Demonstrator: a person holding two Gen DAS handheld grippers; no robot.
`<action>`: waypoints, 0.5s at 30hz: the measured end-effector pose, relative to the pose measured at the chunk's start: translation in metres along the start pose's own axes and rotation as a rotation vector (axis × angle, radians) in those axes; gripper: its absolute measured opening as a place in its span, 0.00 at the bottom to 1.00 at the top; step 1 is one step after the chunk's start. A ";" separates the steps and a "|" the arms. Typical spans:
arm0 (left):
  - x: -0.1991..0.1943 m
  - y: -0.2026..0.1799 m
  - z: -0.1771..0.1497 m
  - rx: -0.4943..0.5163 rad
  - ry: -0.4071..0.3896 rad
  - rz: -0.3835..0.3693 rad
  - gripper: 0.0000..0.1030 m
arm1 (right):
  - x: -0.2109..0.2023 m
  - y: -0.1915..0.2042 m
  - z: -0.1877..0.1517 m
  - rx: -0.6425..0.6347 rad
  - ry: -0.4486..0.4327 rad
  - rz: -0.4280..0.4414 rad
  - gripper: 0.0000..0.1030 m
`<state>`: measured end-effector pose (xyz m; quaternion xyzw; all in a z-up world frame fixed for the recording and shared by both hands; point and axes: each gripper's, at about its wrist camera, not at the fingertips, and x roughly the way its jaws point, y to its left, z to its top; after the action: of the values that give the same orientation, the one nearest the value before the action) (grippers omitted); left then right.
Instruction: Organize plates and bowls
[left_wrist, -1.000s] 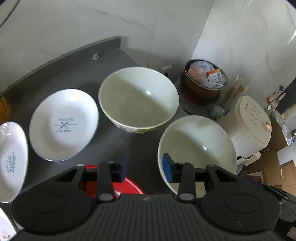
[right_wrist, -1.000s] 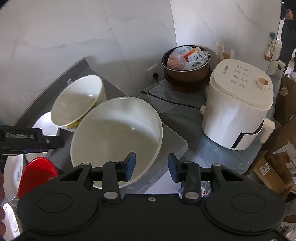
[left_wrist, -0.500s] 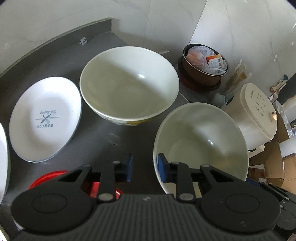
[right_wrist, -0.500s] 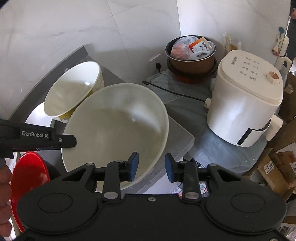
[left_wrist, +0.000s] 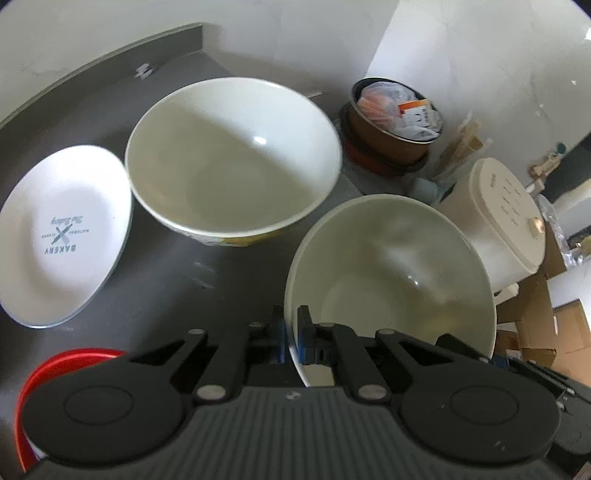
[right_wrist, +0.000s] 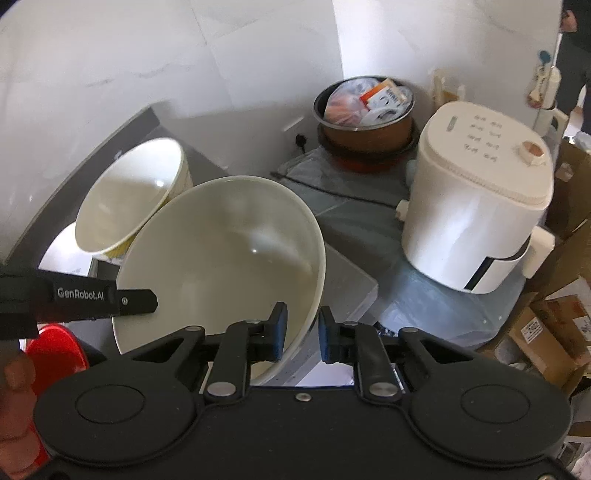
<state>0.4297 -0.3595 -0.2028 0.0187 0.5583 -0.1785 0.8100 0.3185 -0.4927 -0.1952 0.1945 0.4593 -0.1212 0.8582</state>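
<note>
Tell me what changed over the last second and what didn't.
The left tongs moved forward and shut on the rim of the near bowl. The right tongs narrowed their gap but remain open, straddling that bowl's opposite rim. The far bowl, bakery plate and red plate stayed put.

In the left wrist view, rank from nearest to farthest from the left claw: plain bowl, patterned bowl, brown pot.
1. Plain bowl: its rim sits between the left claw fingers.
2. Patterned bowl: ahead, slightly left.
3. Brown pot: far right, by the wall.
</note>
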 end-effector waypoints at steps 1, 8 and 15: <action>-0.002 0.000 0.000 0.002 -0.005 -0.009 0.05 | -0.004 0.000 0.000 0.002 -0.004 0.001 0.17; -0.027 -0.002 -0.001 0.018 -0.041 -0.046 0.05 | -0.028 0.003 0.000 0.013 -0.034 0.000 0.17; -0.059 -0.004 -0.004 0.007 -0.085 -0.054 0.05 | -0.053 0.009 0.000 -0.007 -0.067 0.030 0.17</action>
<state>0.4063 -0.3460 -0.1497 -0.0012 0.5230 -0.2030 0.8278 0.2928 -0.4832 -0.1493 0.1941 0.4276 -0.1131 0.8756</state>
